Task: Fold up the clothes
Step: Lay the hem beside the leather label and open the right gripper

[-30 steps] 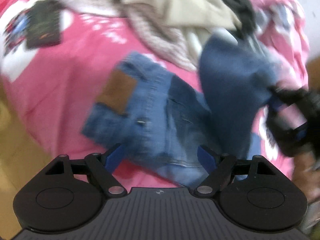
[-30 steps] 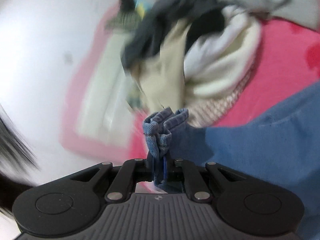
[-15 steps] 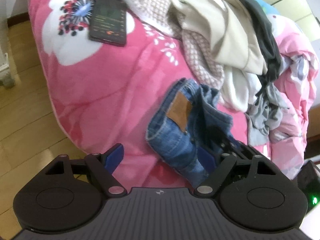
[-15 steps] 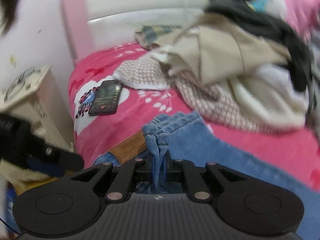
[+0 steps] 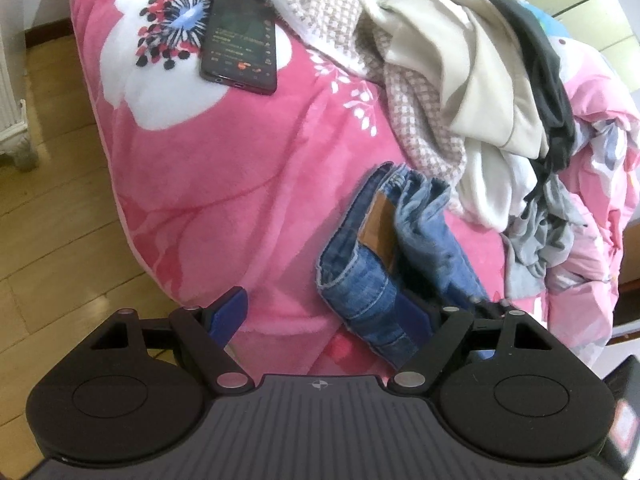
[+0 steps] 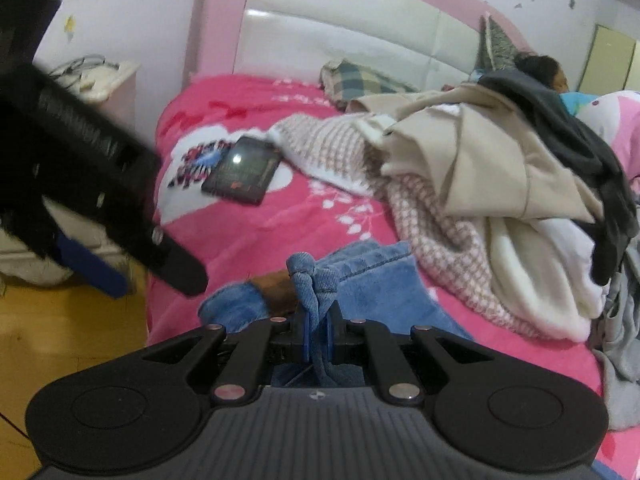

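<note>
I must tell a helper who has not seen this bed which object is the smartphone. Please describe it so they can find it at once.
Start from the pink floral blanket covering the bed. On its big white flower print, left of the heaped clothes, lies the smartphone. It is the only flat, hard, black rectangle there, its screen lit and facing up; everything around it is soft fabric.

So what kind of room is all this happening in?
Most likely a bedroom: a padded headboard stands behind a bed covered by a pink floral blanket, with a pile of clothes on it and a bedside cabinet alongside.
</note>
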Available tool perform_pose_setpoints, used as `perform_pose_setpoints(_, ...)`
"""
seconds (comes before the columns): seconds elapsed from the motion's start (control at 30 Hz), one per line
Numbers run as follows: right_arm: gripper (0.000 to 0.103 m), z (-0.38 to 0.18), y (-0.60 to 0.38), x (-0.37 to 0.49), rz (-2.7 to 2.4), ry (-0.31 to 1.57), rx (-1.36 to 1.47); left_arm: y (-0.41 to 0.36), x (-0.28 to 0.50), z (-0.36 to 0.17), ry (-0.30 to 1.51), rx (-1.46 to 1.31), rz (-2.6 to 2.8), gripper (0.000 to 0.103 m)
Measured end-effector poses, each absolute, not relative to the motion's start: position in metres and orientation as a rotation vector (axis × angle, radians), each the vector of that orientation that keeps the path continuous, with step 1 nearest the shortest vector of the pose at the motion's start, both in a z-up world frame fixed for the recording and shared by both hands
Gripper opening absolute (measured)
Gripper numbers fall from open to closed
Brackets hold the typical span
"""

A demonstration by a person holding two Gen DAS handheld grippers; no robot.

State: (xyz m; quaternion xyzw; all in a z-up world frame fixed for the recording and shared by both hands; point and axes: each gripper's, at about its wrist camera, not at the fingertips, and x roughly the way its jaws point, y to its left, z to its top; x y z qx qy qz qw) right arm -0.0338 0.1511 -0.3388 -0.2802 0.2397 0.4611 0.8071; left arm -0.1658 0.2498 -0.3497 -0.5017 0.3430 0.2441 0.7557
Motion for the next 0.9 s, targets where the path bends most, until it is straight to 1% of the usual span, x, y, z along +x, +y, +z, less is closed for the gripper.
perform_pose_setpoints(0.33, 0.009, -0.343, 0.161, -0.036, 0.980, 0.504, -0.605, 0.254, -0.163, -0.348, 0.757, -1.065, 0.551, 0.082)
perform_pose_setpoints(0.47, 0.012, -0.348, 0.167, -0.039, 0.985, 0.497, -0.644, 0.257, -0.161, -0.343, 0.754, -1.052, 0.559, 0.082)
perform_pose_setpoints(0.5, 0.018, -0.347, 0.167, -0.040, 0.994, 0.498, -0.639, 0.258, -0.160, -0.342, 0.753, -1.049, 0.562, 0.082)
perform_pose_setpoints(0.53, 0.027, -0.343, 0.164, -0.040, 1.008, 0.502, -0.620, 0.259, -0.160, -0.341, 0.752, -1.046, 0.564, 0.082)
perform_pose_setpoints(0.57, 0.034, -0.338, 0.160, -0.041, 1.028, 0.508, -0.590, 0.261, -0.159, -0.337, 0.746, -1.038, 0.564, 0.082)
perform_pose_setpoints(0.6, 0.046, -0.333, 0.156, -0.041, 1.054, 0.514, -0.550, 0.263, -0.158, -0.333, 0.742, -1.030, 0.564, 0.082)
perform_pose_setpoints(0.63, 0.049, -0.327, 0.151, -0.041, 1.074, 0.527, -0.510, 0.265, -0.156, -0.330, 0.739, -1.022, 0.563, 0.081)
perform_pose_setpoints(0.7, 0.049, -0.316, 0.140, -0.040, 1.103, 0.563, -0.430, 0.268, -0.150, -0.321, 0.733, -0.998, 0.556, 0.082)
perform_pose_setpoints(0.77, 0.047, -0.307, 0.122, -0.033, 1.104, 0.649, -0.325, 0.269, -0.138, -0.309, 0.728, -0.951, 0.536, 0.082)
perform_pose_setpoints(0.9, 0.037, -0.294, 0.055, -0.005, 0.954, 0.865, -0.089, 0.253, -0.097, -0.288, 0.707, -0.781, 0.426, 0.082)
